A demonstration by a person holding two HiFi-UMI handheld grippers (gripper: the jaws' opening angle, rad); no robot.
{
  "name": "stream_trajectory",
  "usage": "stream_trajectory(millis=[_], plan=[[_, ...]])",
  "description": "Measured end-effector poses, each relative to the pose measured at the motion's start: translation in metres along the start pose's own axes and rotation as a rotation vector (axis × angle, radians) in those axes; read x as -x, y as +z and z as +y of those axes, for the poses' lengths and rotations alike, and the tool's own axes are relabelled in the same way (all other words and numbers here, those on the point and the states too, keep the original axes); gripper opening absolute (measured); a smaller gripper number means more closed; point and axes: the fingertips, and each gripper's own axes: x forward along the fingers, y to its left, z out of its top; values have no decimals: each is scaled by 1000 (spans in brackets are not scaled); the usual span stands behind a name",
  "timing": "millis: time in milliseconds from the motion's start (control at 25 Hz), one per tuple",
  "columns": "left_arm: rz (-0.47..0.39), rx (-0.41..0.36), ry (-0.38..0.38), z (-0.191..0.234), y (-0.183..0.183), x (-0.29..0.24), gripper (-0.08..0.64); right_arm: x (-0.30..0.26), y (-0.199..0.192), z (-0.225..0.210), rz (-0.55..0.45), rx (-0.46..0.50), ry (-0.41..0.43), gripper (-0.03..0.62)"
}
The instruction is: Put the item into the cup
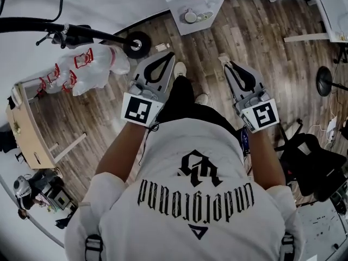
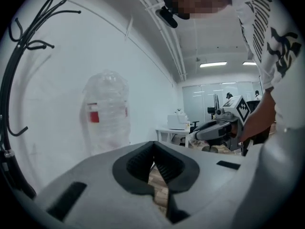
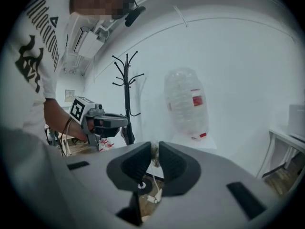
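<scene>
I stand over a wooden floor with both grippers held out in front of me. My right gripper [image 1: 224, 60] [image 3: 153, 149] is shut on a small pale item [image 3: 153, 152] pinched between its tips; what the item is I cannot tell. My left gripper [image 1: 173, 54] [image 2: 153, 146] has its tips together with nothing between them. Each gripper shows in the other's view, held level beside it. No cup shows in any view.
A clear bag of plastic bottles [image 1: 87, 67] [image 2: 107, 111] [image 3: 187, 104] stands by the white wall at the left. Near it are a scooter wheel [image 1: 137, 44] and a black coat rack [image 3: 127, 94]. A white cabinet [image 1: 196, 7] is ahead, a wooden table [image 1: 24, 129] at the left and a black chair [image 1: 315, 162] at the right.
</scene>
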Motion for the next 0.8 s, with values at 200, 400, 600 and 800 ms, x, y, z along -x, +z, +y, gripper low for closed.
stream_trajectory(millis=[200,400,600,800], plan=[[56,29,-29,33,-47,-29,8,-60,-47,-26,93,-30,-18,58],[88,83,-35,83,-96,-70,8,-136,-104,-58,185,-69,-2,58],[131,91,-44,120,-151,-101,8,-197,-168,-82,278,-112,3,58],[158,105,-56,134,-203,-134,8,-244,-226,-102,347,-134,4,60]])
